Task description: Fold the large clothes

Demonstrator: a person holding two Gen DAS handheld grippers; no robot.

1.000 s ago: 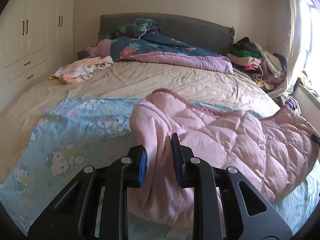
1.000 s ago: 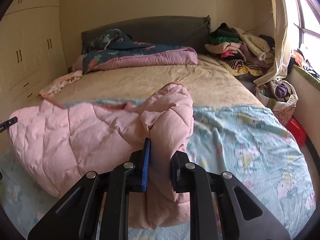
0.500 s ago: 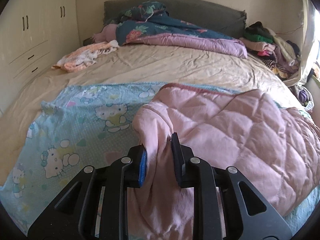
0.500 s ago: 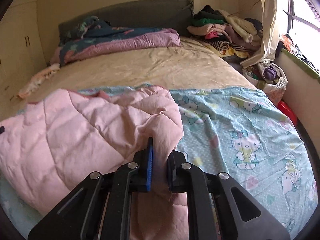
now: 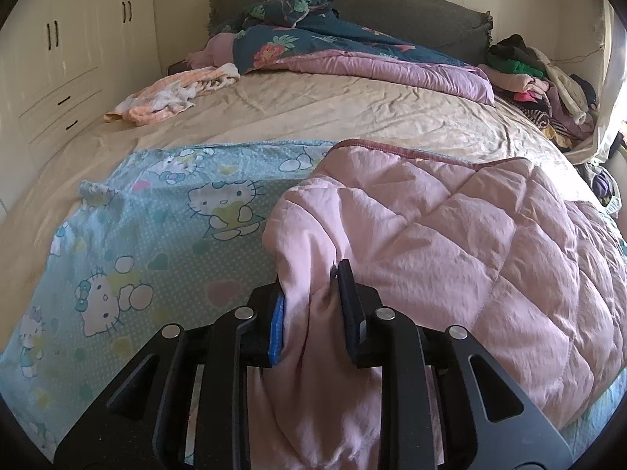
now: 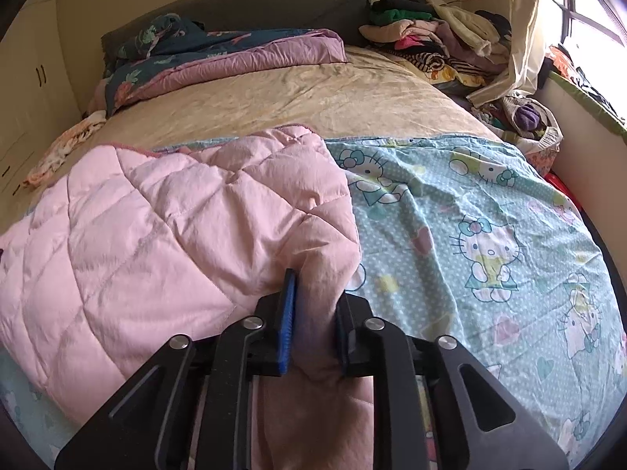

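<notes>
A pink quilted blanket [image 5: 450, 235] lies folded over on a light blue cartoon-cat sheet [image 5: 156, 243] at the near end of the bed. My left gripper [image 5: 311, 278] pinches the blanket's left corner; fabric fills the gap between its pads, and the jaws are opening slightly. In the right wrist view the same pink blanket [image 6: 176, 215] spreads to the left over the blue sheet [image 6: 490, 235]. My right gripper [image 6: 315, 286] has the blanket's right corner bunched between its pads, which touch the fabric on both sides while the jaws are opening.
Beyond lies the beige bed sheet [image 5: 333, 109], with a dark floral duvet [image 5: 313, 39] at the headboard. A peach cloth [image 5: 168, 96] lies at far left. A clothes pile [image 6: 431, 39] sits at the far right. White cupboards [image 5: 58, 58] stand left; a window [image 6: 588, 19] is right.
Both grippers came down with the blanket corners, and the pink blanket now lies flatter on the blue sheet. The fabric stays between both pairs of pads.
</notes>
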